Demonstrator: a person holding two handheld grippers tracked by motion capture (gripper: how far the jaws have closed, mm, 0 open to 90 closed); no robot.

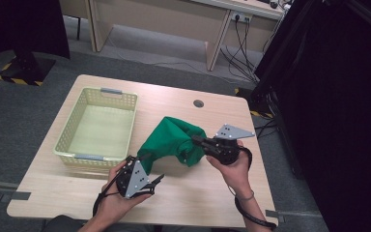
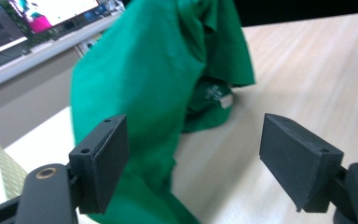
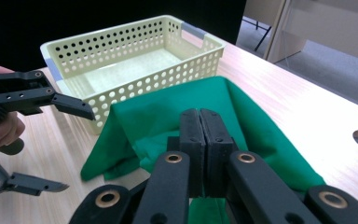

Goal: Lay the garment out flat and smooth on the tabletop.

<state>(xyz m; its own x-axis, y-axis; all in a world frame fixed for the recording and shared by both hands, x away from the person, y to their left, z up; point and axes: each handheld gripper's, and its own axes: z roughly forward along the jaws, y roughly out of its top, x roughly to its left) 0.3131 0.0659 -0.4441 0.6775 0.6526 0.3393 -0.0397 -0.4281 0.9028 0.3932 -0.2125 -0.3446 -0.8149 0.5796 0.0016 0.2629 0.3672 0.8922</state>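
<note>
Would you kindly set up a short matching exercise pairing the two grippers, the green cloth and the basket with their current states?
Things:
1. left gripper
2. right gripper
3. green cloth
4. pale yellow basket

States:
A. empty, on the table
B. jaws open, gripping nothing
C. jaws shut on fabric
D. lifted at one end, draping to the table

Pairs: 1-B, 2-C, 3-D, 4-A
</note>
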